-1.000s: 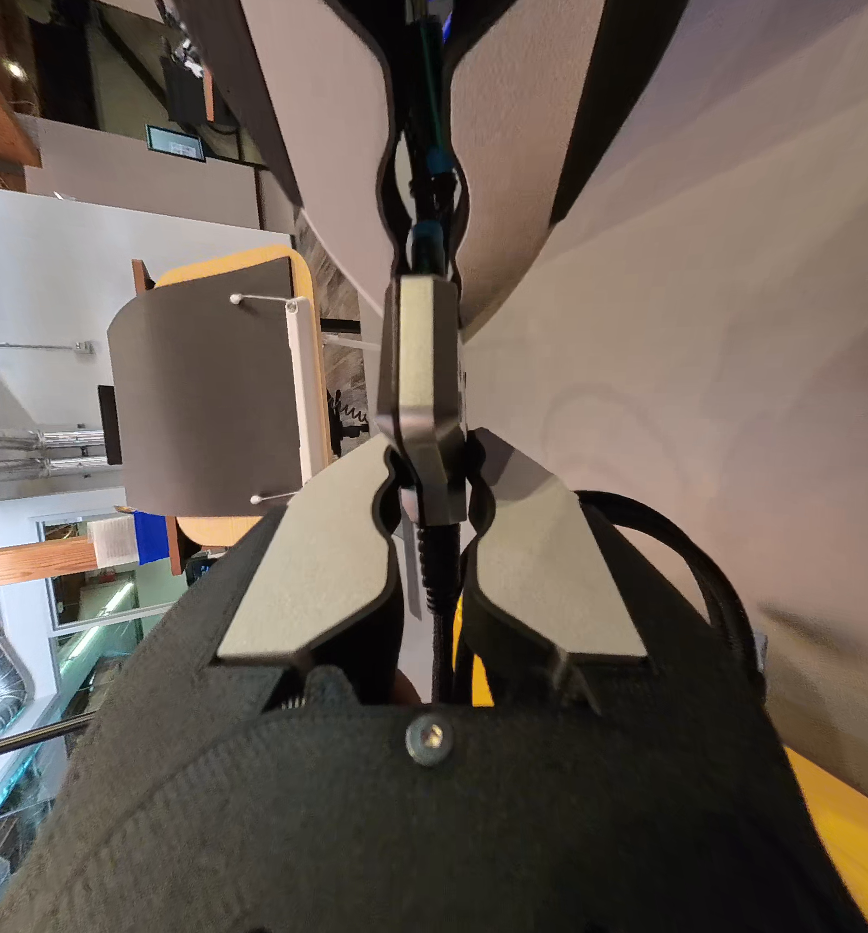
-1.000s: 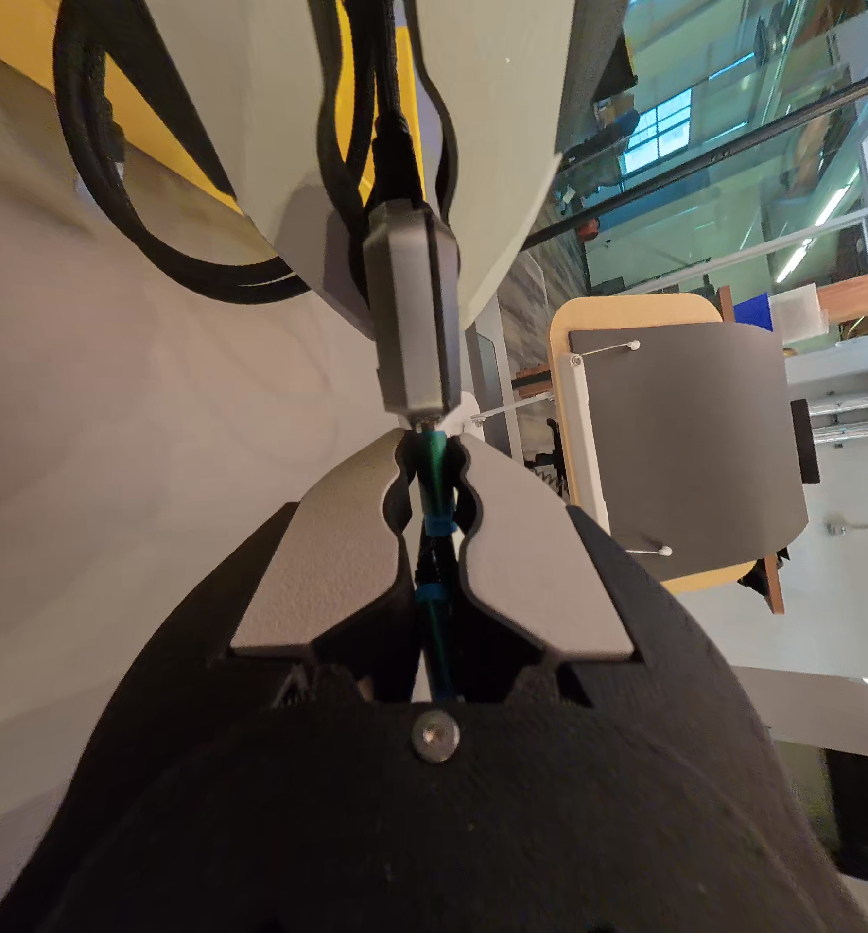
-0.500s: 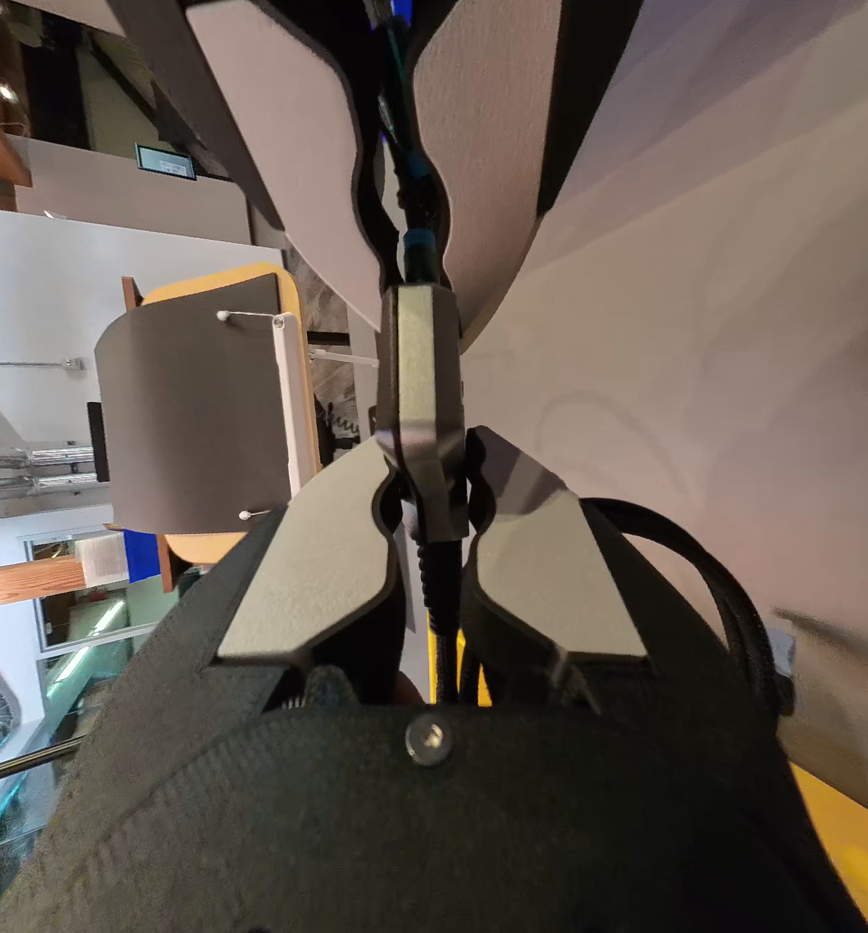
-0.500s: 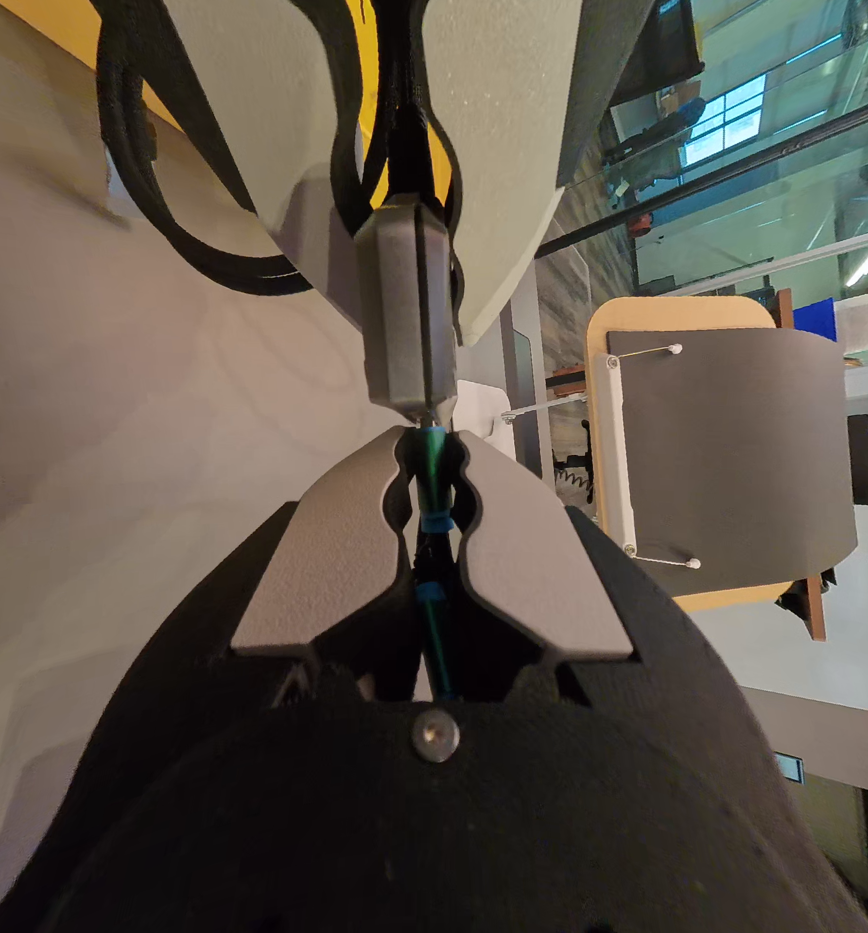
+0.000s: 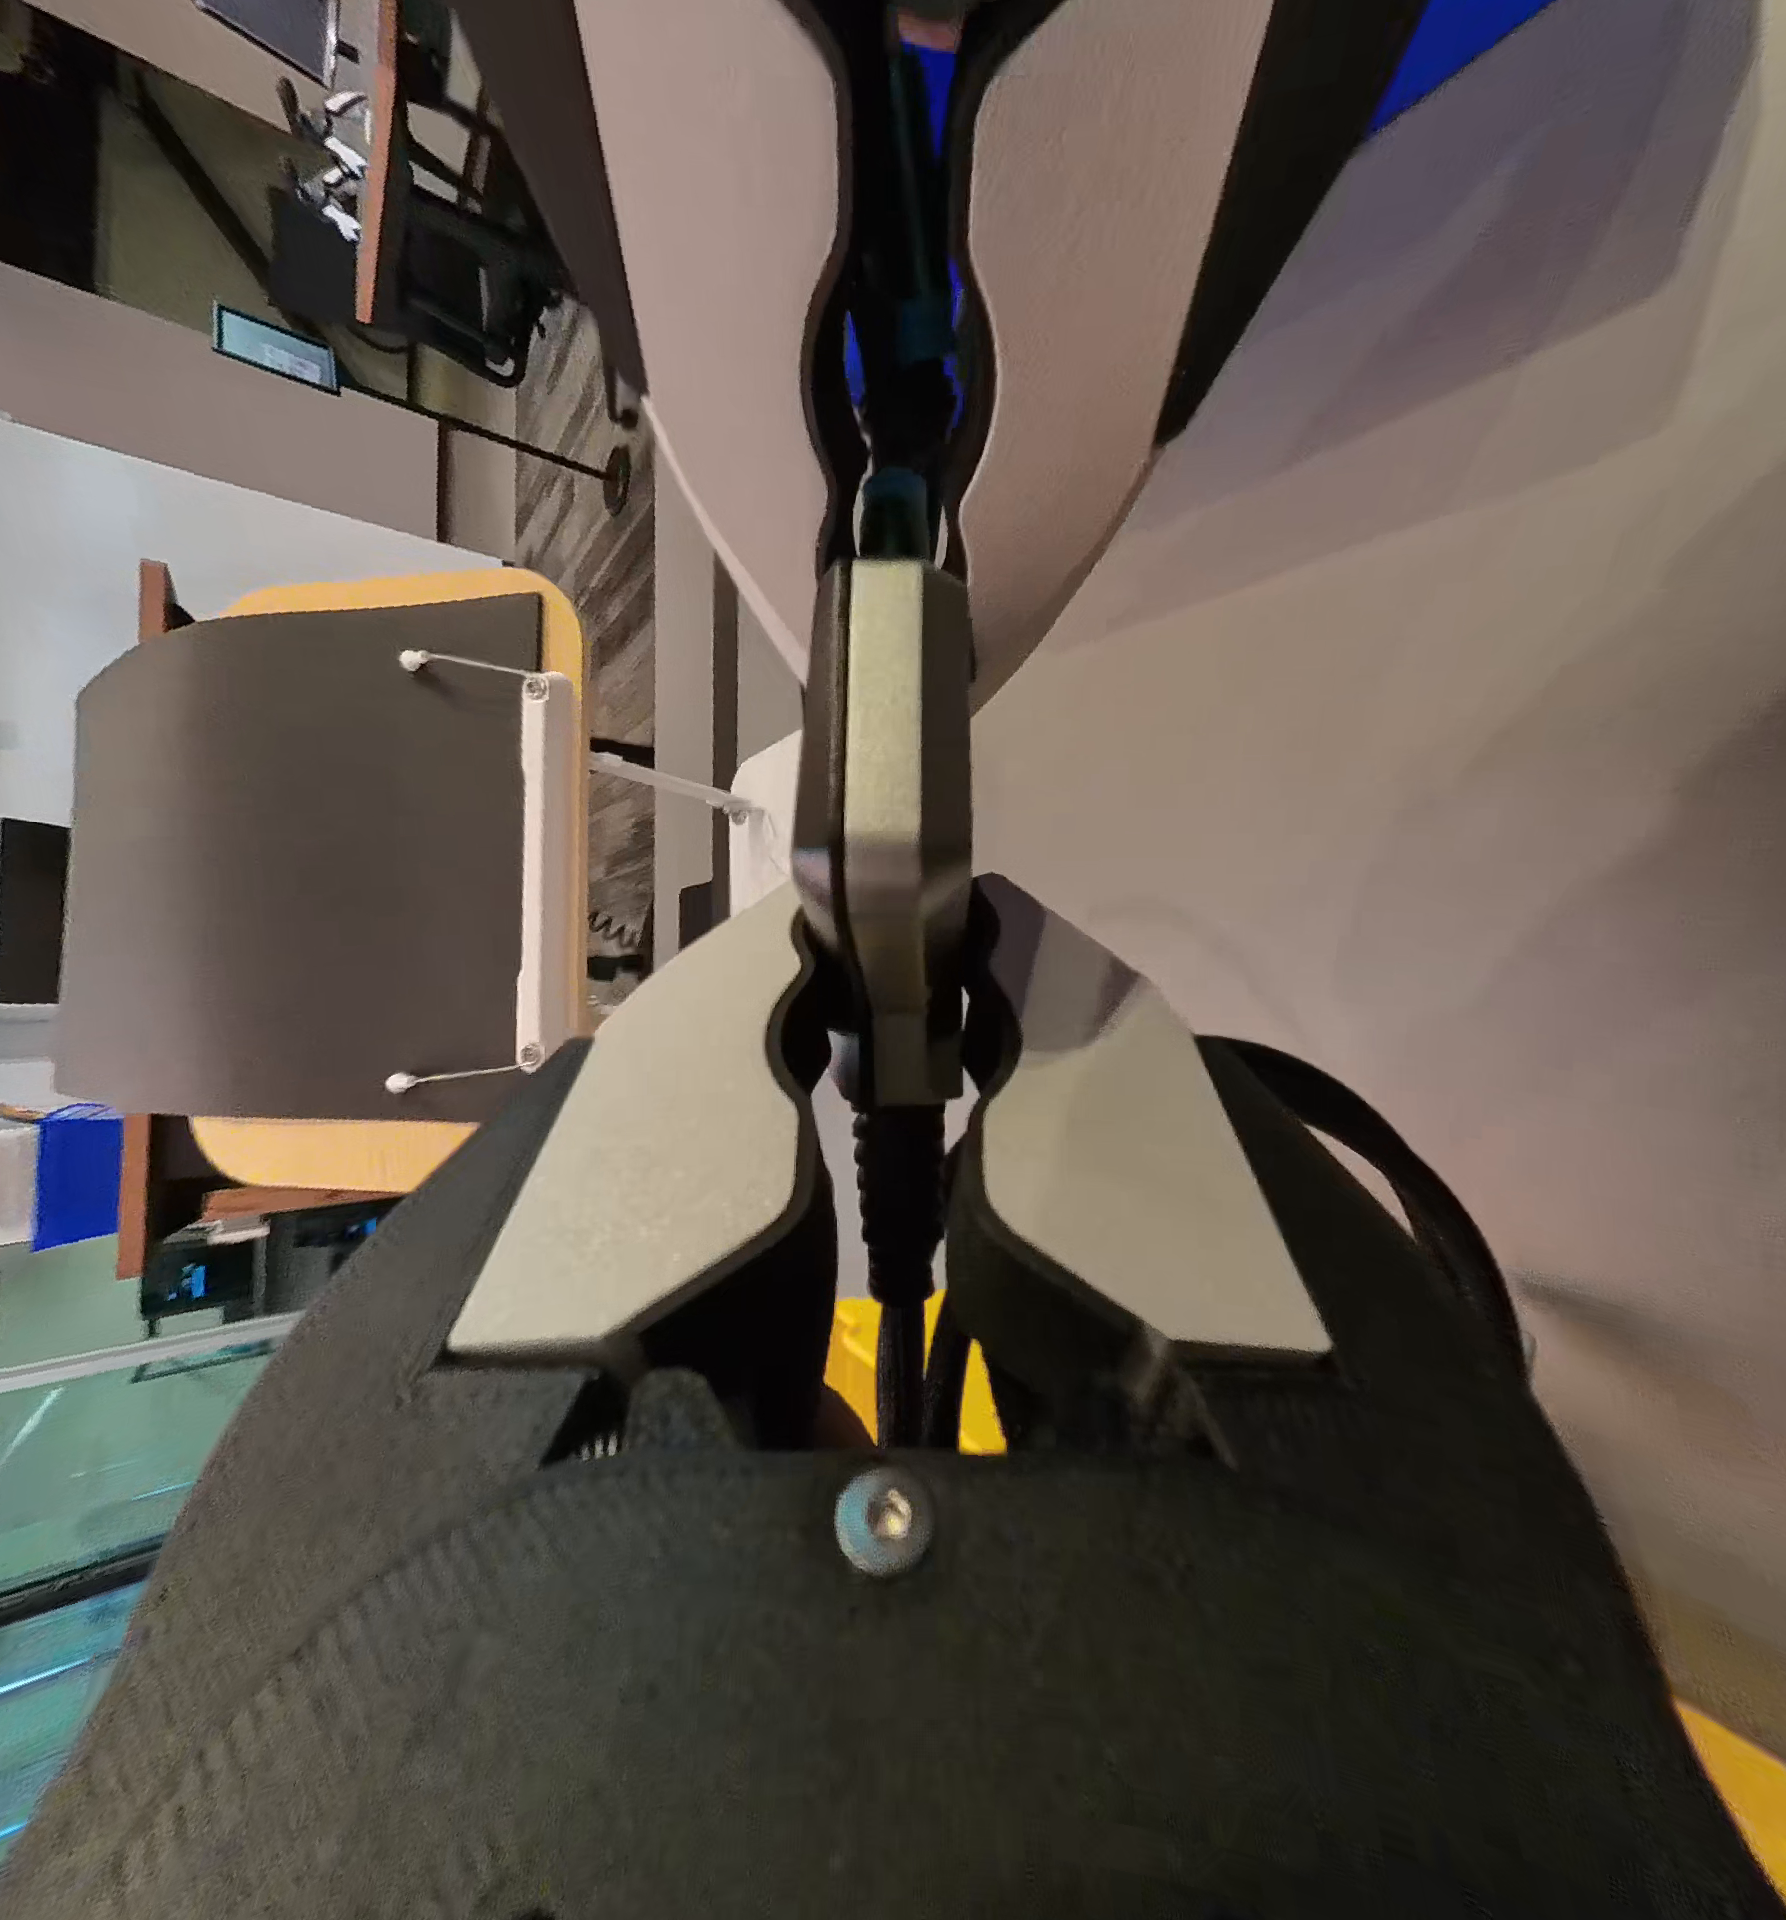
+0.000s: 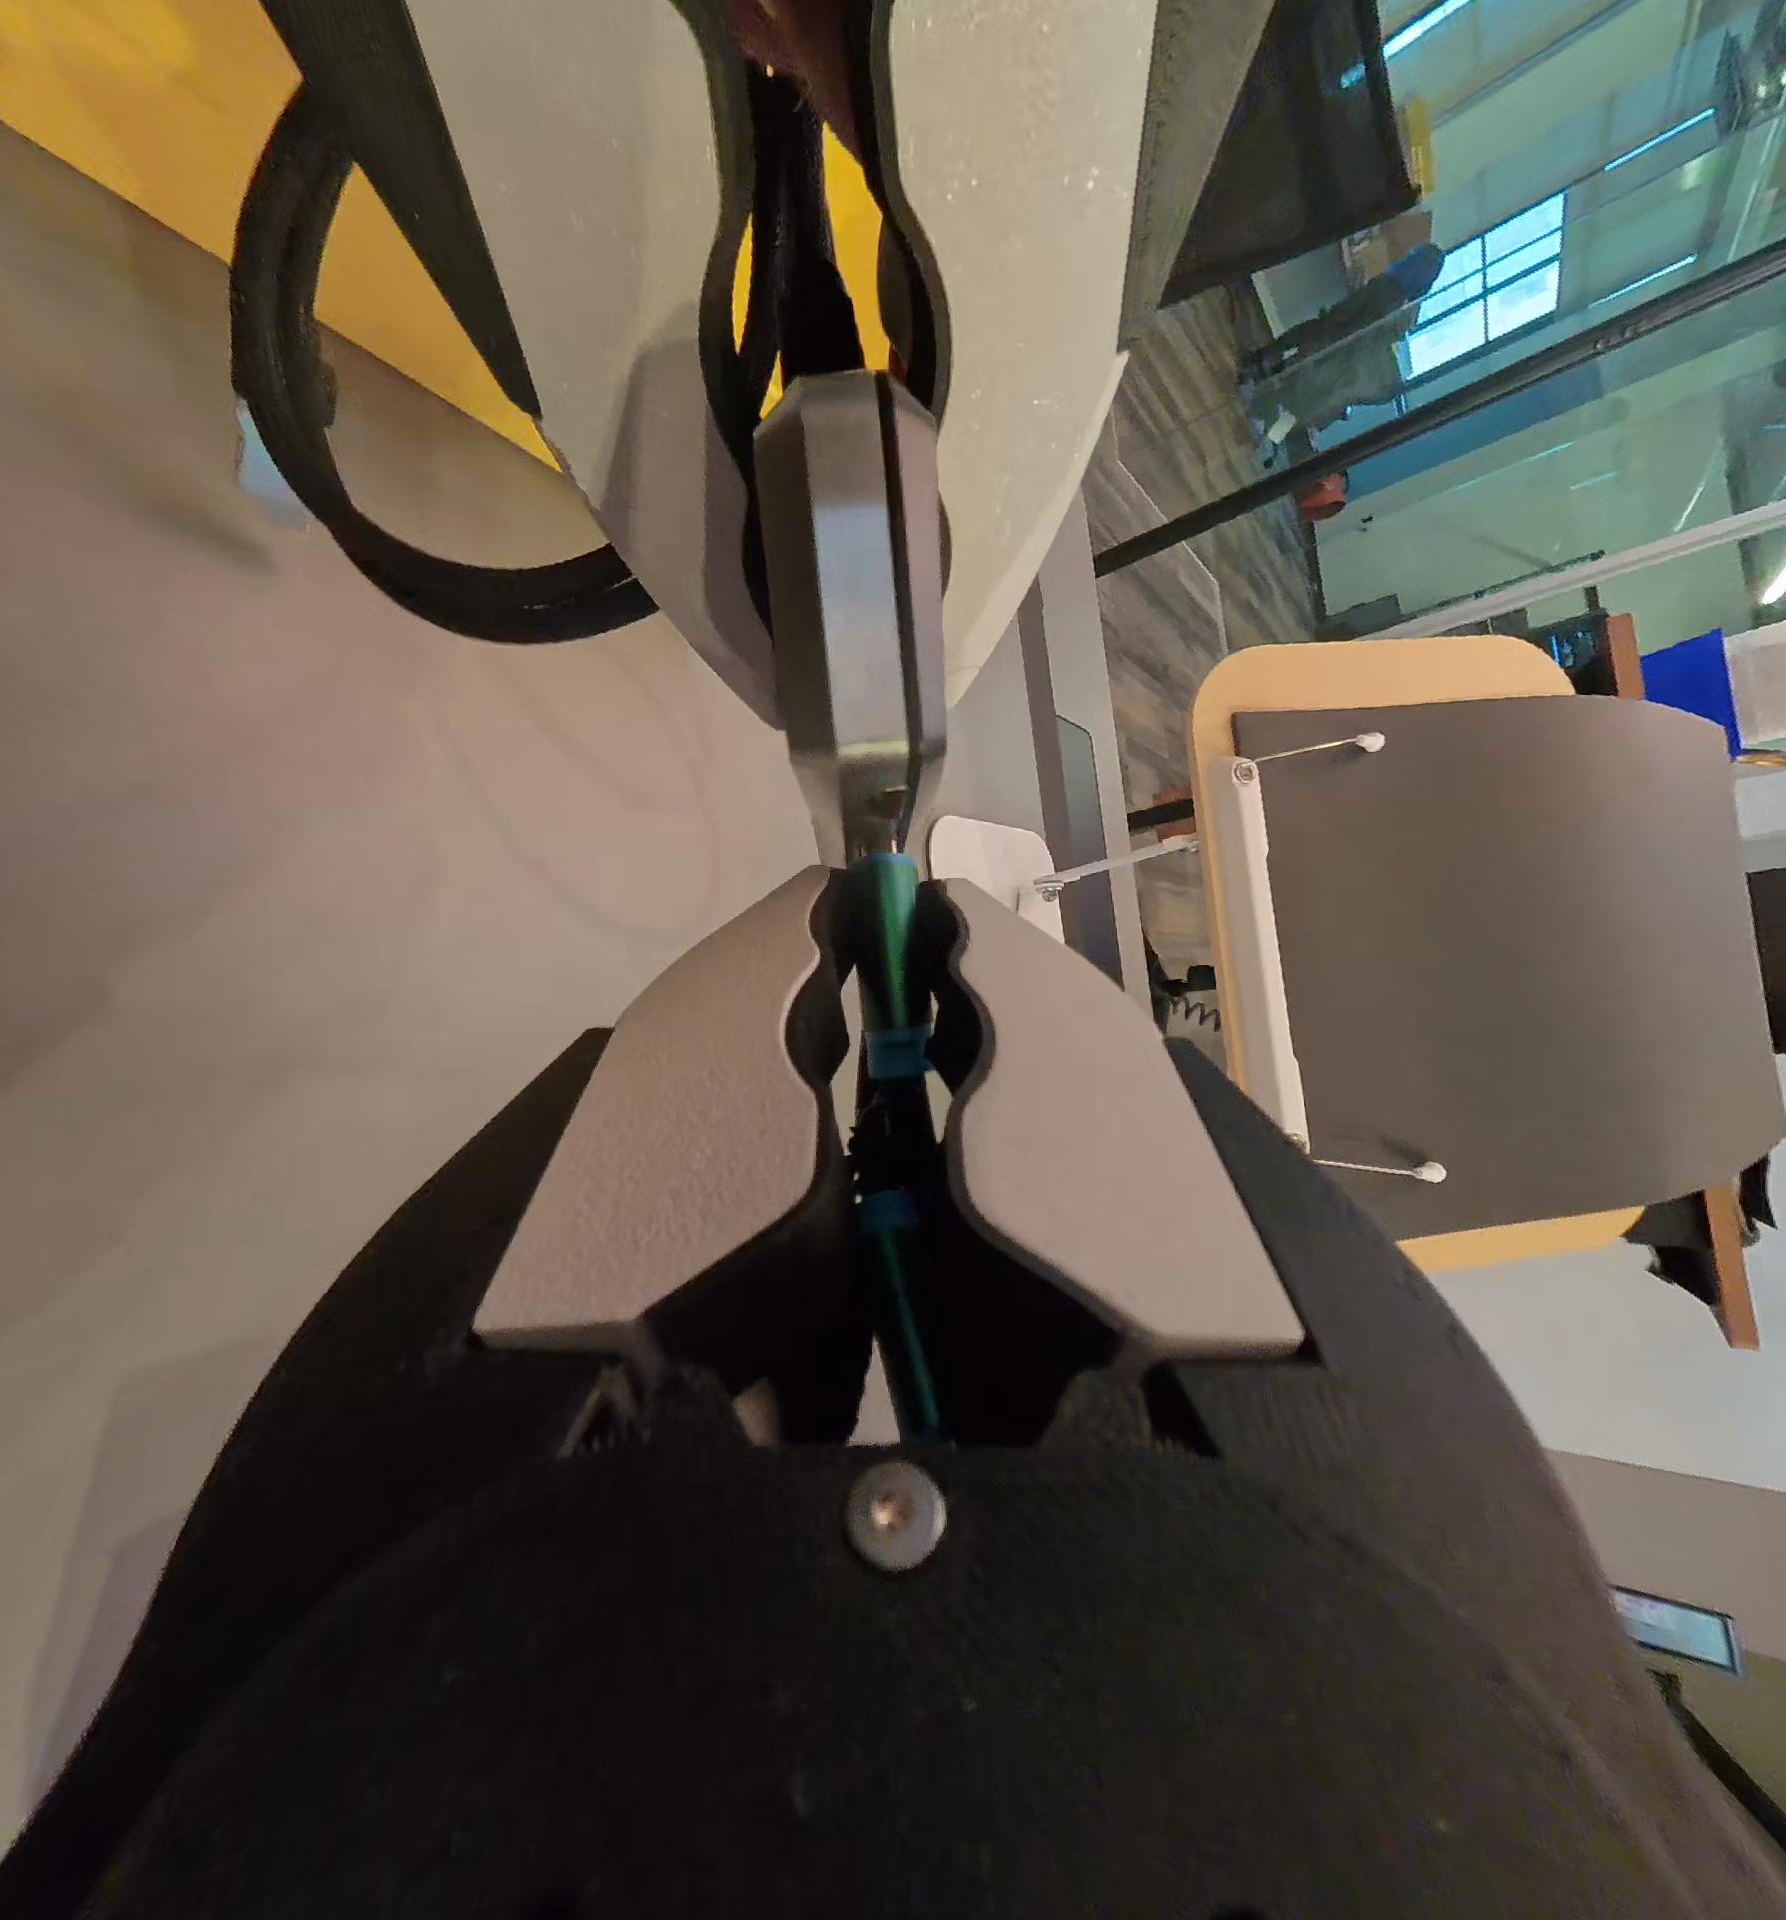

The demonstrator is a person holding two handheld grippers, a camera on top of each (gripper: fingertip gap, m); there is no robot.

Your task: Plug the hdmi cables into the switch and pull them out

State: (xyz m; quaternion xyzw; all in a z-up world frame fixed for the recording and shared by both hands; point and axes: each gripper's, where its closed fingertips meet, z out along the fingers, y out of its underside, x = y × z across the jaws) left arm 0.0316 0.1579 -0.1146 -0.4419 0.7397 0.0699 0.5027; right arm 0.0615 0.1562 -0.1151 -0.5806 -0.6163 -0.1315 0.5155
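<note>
Here two grippers (image 5: 894, 997) (image 6: 894, 935), one grey switch (image 5: 894, 790), one green plug (image 6: 887, 935).

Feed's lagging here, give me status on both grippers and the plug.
Left gripper shut on grey plug. Right gripper shut on green connector. The two meet end-to-end. Nothing blocking.

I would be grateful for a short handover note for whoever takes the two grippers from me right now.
Left gripper: shut on the grey metal plug with the black braided cable running back between its fingers.
Right gripper: shut on the green plug with the thin green cable.
The two grippers face each other, both held up off the pale table; a loop of black cable hangs beside it.
Done: both parts gripped and lined up, tips at or near contact.
Left: whether they are mated cannot be told; seat them, then pull apart.
</note>
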